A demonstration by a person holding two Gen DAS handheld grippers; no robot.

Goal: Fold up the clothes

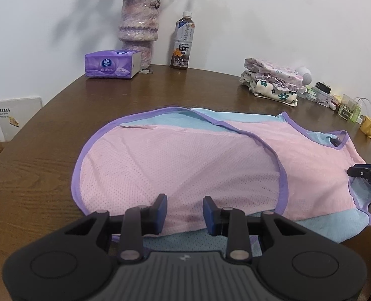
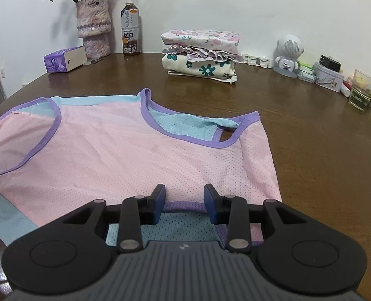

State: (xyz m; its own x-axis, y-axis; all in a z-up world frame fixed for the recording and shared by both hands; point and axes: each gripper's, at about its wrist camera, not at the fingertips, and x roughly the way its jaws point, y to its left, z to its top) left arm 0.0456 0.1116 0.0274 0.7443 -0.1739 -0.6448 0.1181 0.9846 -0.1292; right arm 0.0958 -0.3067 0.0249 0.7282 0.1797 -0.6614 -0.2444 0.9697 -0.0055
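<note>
Worktop (image 2: 310, 150): dark brown wood, visible grain, slight sheen with soft reflections
Vest (image 2: 125, 155): thin perforated mesh cloth, matt; pink and pale blue panels, purple binding at edges, lightly creased
Left gripper (image 1: 184, 209): matt black plastic arms, blue pads, round metal pins at the joints; grey ribbed body behind
Right gripper (image 2: 184, 197): same finish
Folded stack (image 2: 200, 55): printed floral cloth, ruffled trim, matt
Vase (image 1: 138, 28): rough, lumpy surface, pink-lilac, faint glitter
Bottle (image 1: 182, 41): clear glossy plastic, printed label
Tissue pack (image 1: 111, 64): glossy purple film wrap
Tin (image 2: 328, 76): pale, looks like metal, low sheen
Glass (image 2: 362, 89): clear, glossy
</note>
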